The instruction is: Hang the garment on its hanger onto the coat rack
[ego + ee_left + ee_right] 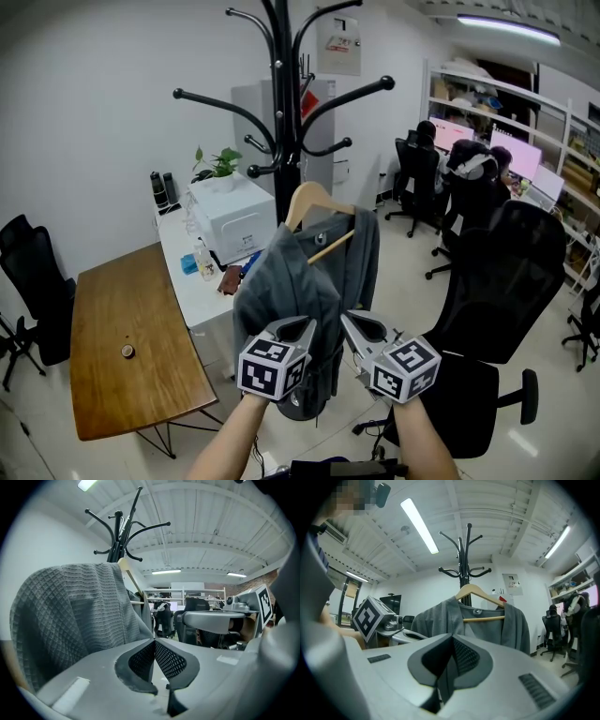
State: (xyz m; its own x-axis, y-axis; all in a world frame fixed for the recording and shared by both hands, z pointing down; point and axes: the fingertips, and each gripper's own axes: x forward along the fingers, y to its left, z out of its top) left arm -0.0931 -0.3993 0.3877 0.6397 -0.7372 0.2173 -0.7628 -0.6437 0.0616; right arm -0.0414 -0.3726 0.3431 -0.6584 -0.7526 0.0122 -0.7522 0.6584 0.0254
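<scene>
Head view, station: on the person's head, above and behind both forearms.
Head view, facing: forward and steeply down. The left hand-held gripper [305,325] and right hand-held gripper [349,321] sit low at centre, with the garment [300,272] just beyond them. The coat rack [281,112] rises behind, and the bench [131,319] lies at lower left.
Left gripper view, station: on the left hand-held gripper, looking along its jaws.
Left gripper view, range: the garment is very near and fills the left half. The rack top and ceiling show above it.
Right gripper view, station: on the right hand-held gripper, looking along its jaws.
Right gripper view, range: farther back, so the garment and hanger [480,592] show whole.
Shared: the garment and coat rack appear in all three views. Each gripper view catches the other hand-held gripper at its side edge.
</scene>
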